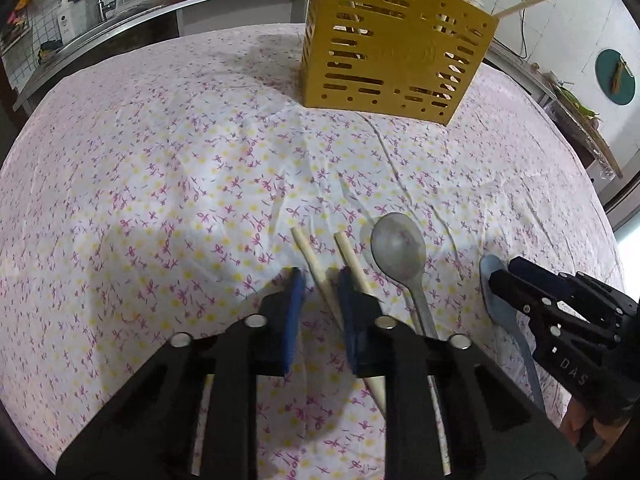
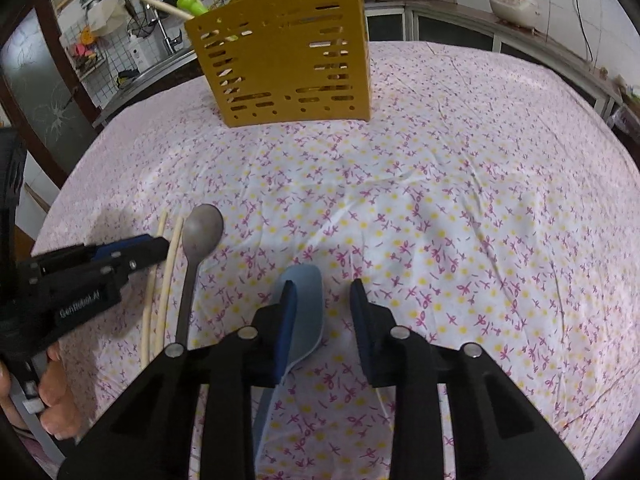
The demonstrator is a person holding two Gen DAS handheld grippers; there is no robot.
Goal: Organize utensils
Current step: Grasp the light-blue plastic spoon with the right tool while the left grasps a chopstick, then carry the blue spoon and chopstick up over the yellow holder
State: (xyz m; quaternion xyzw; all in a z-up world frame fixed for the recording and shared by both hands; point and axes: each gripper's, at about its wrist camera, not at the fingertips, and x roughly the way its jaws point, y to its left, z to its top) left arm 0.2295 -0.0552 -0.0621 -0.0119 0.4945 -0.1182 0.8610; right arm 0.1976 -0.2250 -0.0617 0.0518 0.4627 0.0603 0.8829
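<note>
A yellow slotted utensil holder (image 1: 392,52) stands at the far side of the floral tablecloth, with chopsticks inside; it also shows in the right wrist view (image 2: 288,56). Two wooden chopsticks (image 1: 316,268) lie side by side next to a grey spoon (image 1: 398,252) and a light blue spoon (image 1: 494,292). My left gripper (image 1: 320,280) is open, low over the cloth, with one chopstick between its fingers. My right gripper (image 2: 324,292) is open over the blue spoon (image 2: 306,304), whose bowl lies beside the left finger.
A kitchen counter with a sink (image 1: 100,20) and stove runs behind the table. A white rice cooker (image 2: 514,6) sits on the counter at the right. A teal board (image 1: 614,76) hangs on the wall.
</note>
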